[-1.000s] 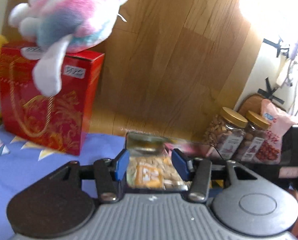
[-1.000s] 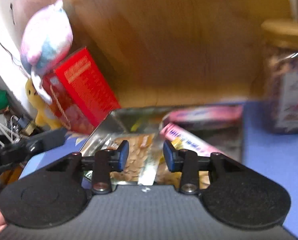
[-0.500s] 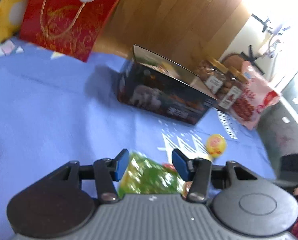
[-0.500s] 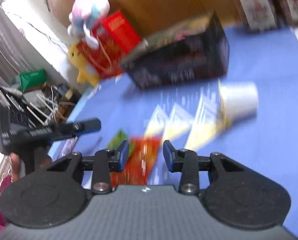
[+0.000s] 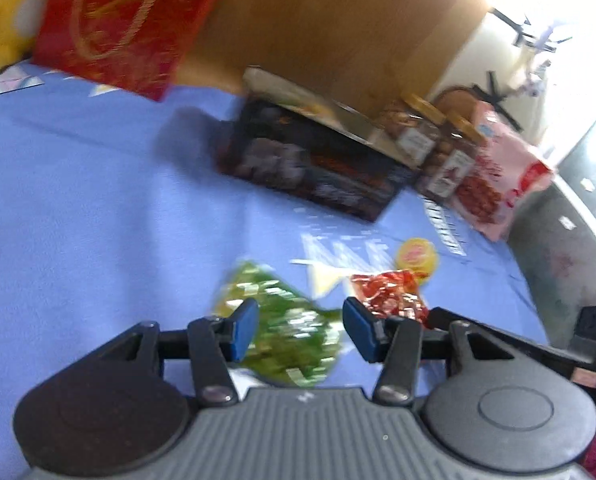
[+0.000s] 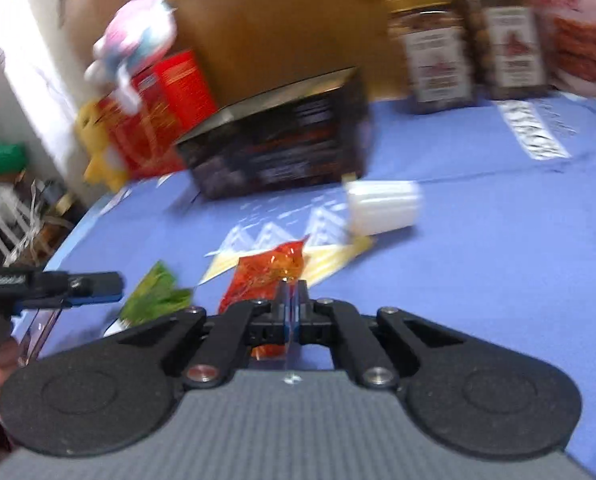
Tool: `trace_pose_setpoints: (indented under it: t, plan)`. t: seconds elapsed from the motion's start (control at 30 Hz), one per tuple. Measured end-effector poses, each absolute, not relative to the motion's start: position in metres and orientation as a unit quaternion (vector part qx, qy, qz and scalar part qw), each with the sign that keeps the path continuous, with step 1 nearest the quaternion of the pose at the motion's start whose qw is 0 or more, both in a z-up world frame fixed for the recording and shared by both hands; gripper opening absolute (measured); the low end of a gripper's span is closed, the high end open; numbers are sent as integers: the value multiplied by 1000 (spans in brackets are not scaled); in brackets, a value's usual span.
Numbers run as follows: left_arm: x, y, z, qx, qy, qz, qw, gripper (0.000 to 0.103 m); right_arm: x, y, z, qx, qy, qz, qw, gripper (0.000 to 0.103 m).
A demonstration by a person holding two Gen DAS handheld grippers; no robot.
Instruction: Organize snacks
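A green snack packet lies on the blue cloth between the open jaws of my left gripper; it also shows in the right wrist view. A red-orange snack packet lies just right of it. My right gripper is shut with its tips on the near edge of the red-orange packet. The open black snack box stands further back, also in the right wrist view.
Two gold-lidded jars and a pink bag stand at the back right. A white cup lies on its side. A red gift bag with plush toys stands back left. A yellow round snack lies nearby.
Both grippers pulled back from above the black box and came down over the packets on the cloth. The right gripper's jaws went from open to shut.
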State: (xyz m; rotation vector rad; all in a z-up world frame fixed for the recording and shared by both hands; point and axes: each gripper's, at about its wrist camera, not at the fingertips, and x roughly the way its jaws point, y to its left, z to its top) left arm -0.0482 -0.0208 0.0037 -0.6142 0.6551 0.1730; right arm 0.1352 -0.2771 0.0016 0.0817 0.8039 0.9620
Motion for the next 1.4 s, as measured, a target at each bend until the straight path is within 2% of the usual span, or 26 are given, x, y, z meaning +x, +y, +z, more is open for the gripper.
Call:
trace_pose_setpoints:
  t: [0.07,0.33,0.4,0.47,0.63,0.7,0.73,1.0,1.1,1.17,1.2,1.27,1.33,1.4]
  plan:
    - [-32,-31,9,-291,321,57,900,47,141,-289,0,47,375,440,815,10]
    - [46,-68,-14,-302,401,2,865,49,149,-312,-9,79,404,449,793,13]
    - [46,-75,-17,-306,393,2,867,58,157,-311,-13,88,418,464,776,14]
    - [44,-79,-19,-315,381,6,869,59,163,-310,-20,103,432,478,758,14]
    - [37,-75,-21,-309,368,42,876,26,163,-303,-26,136,443,506,728,16]
    - [35,-69,-19,-313,365,50,875,18,159,-302,-30,149,445,510,721,16]
    - [34,-67,-18,-315,363,51,875,17,159,-301,-28,147,441,512,722,16]
    - [38,-66,-3,-288,352,62,888,17,154,-291,-14,116,418,515,740,15]
    - [37,-61,-3,-281,370,77,882,23,153,-283,-12,74,420,517,742,17]
    - [32,-55,7,-275,353,89,890,24,154,-290,-6,51,403,513,756,19]
    - [32,-52,13,-277,344,90,893,26,156,-298,-1,45,383,508,770,23]
    - [44,-53,24,-278,334,72,898,31,161,-311,9,41,345,489,800,45]
    - [65,-64,29,-265,339,47,902,39,166,-314,15,18,319,474,820,46]
    - [89,-79,29,-238,347,23,907,44,173,-306,13,-18,313,473,823,53]
